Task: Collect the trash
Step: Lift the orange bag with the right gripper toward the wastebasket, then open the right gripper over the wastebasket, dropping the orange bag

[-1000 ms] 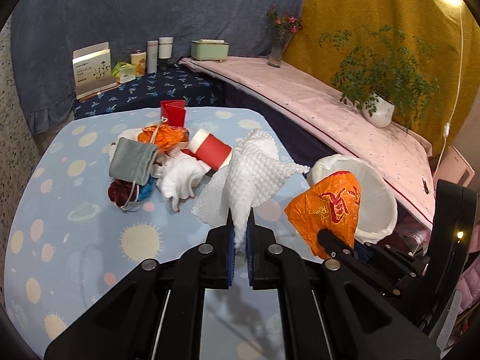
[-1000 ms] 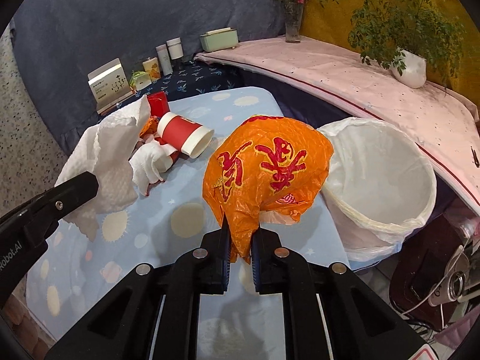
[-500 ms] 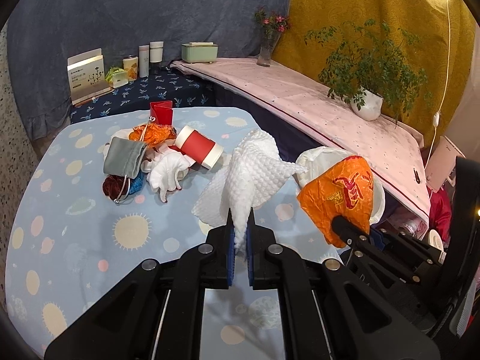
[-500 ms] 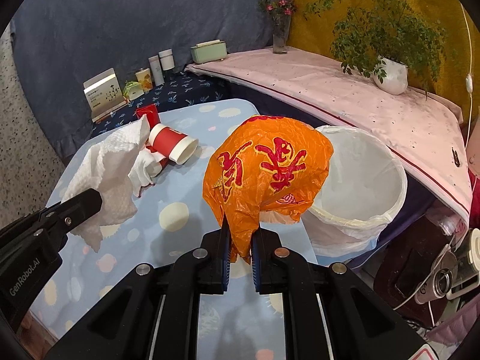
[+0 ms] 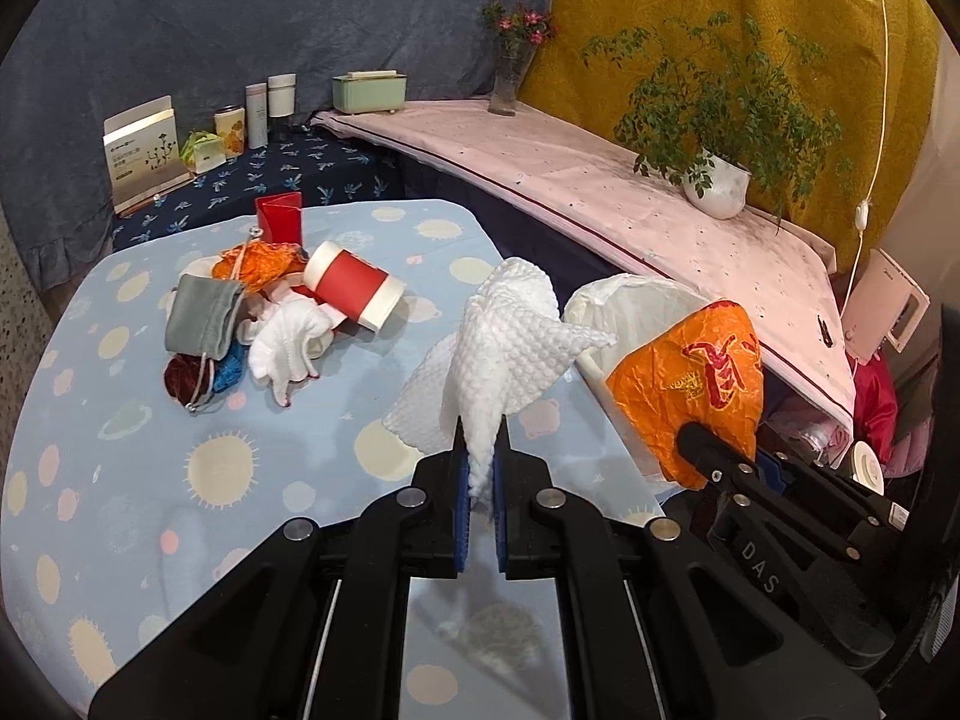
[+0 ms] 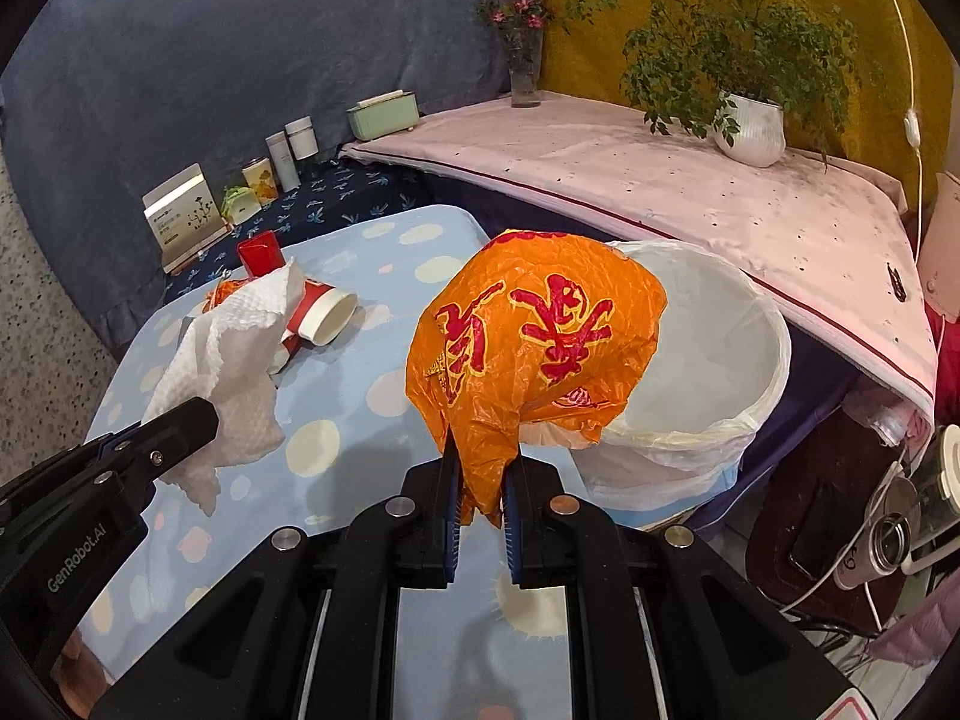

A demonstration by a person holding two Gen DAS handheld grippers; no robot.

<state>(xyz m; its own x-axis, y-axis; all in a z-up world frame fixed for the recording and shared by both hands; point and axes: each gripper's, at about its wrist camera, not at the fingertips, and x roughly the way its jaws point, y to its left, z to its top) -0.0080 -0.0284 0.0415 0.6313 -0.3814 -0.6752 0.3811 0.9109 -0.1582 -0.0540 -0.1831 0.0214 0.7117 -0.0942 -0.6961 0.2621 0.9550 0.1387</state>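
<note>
Landmark: bin (image 6: 720,360), white-lined, standing off the table's (image 5: 120,480) right edge.

Left gripper (image 5: 478,480): jaws narrow, pinched on the lower tail of a paper towel (image 5: 510,348). The towel fans upward above the jaws, over the table, just short of the bin rim.

Right gripper (image 6: 480,498): jaws narrow, clamped on a gathered corner of an orange bag (image 6: 528,336). The bag balloons up in front of the bin's near rim and overlaps it in the right wrist view; whether it is over the opening I cannot tell.

Handling, judged:
- Towel: very light, limp, embossed, grippy. Any bunched fold holds; it may cling to the pads on release.
- Bag: thin crinkled film, near weightless, slippery, springs back. Grip on a twisted bunch, not a single ply, which could slide out or tear. It may drift when dropped, so release low inside the liner.

Left of the bin, mid-table, the remaining pile: red cup (image 5: 351,291) on its side, white glove (image 5: 288,342), grey pouch (image 5: 201,324), orange netting (image 5: 261,261).
</note>
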